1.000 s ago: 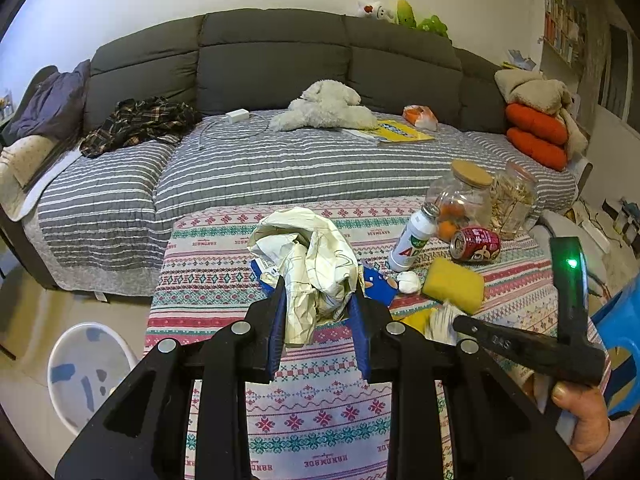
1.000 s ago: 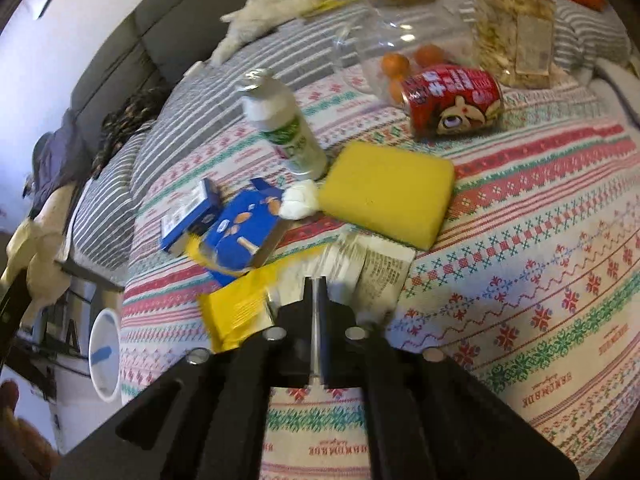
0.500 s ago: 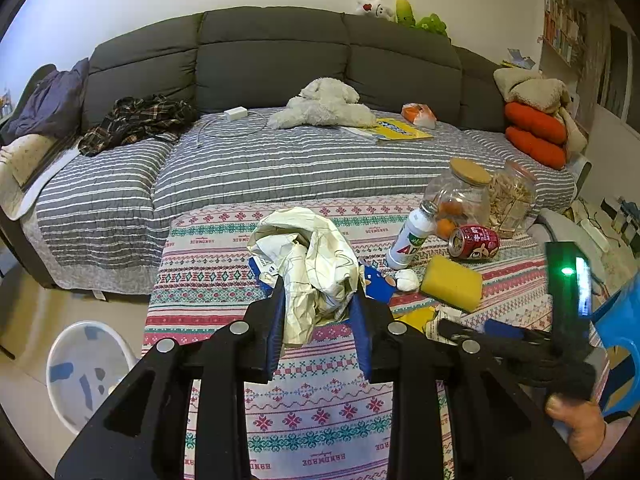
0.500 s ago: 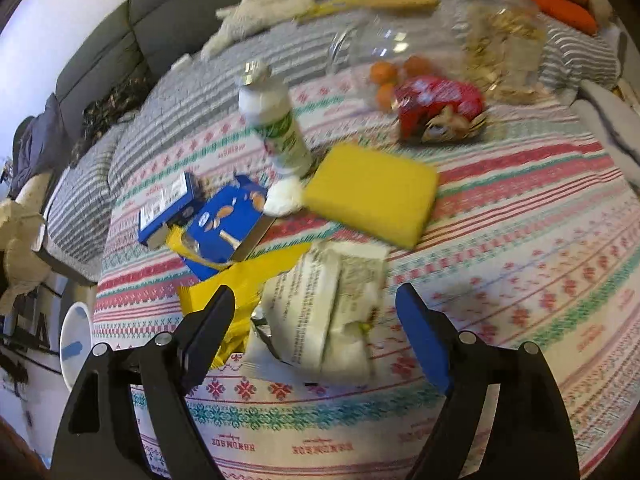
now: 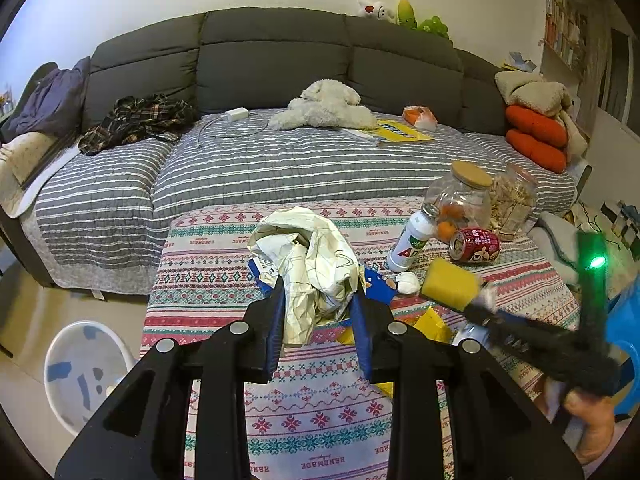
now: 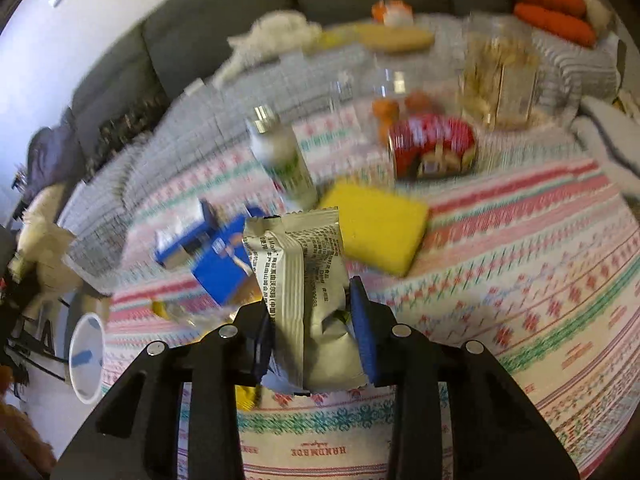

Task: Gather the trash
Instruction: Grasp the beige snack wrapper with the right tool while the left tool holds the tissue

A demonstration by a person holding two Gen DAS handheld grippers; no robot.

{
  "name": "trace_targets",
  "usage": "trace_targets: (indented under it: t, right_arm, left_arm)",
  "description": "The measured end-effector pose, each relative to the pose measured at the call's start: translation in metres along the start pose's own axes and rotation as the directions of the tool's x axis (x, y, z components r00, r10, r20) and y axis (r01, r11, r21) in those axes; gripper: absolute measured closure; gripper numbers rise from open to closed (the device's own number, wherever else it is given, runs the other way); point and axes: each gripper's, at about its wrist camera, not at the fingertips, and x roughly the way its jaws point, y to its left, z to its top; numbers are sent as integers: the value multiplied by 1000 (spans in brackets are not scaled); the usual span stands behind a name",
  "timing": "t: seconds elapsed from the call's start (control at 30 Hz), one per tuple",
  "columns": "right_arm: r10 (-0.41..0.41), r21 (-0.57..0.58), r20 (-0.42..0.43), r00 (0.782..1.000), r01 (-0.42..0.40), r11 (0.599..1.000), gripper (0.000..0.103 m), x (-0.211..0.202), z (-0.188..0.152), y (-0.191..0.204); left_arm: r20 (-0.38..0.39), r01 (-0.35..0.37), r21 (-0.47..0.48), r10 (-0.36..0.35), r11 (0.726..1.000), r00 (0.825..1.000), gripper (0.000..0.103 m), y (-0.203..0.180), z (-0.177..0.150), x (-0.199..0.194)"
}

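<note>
Our right gripper [image 6: 312,332] has just closed on the silver snack wrapper [image 6: 308,280]; half a second ago its jaws stood wide apart around it, and now the wrapper stands upright between the pads, lifted off the patterned tablecloth [image 6: 520,280] while the blurred background tells us we are moving. Our left gripper [image 5: 318,316] still clamps the crumpled paper [image 5: 308,256], unchanged. So we now carry one piece of trash in each gripper. The white bin [image 5: 80,364] sits on the floor at eight o'clock in the left wrist view. Blue packets [image 6: 224,260], a yellow wrapper [image 5: 430,322] and a red can [image 6: 432,148] remain.
</note>
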Motion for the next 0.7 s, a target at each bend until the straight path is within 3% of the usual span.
trace_targets:
  t: [0.1,0.4,0.7]
  right_arm:
    - [7,-30,71,997,-5,1000,68,-16,5,6]
    - [25,-112,180,983,-4,994,68,-37,9,24]
    - [116,-223,242,963,-61,973,68,-55,-7,65]
  left_arm:
    - [3,-2,-2,2,1000,1000,75,0,0,1]
    - [19,-9,-32,10,999,1000,75,11,3,-5]
    - [48,-83,-100,88,992,995,75,63,2,-32]
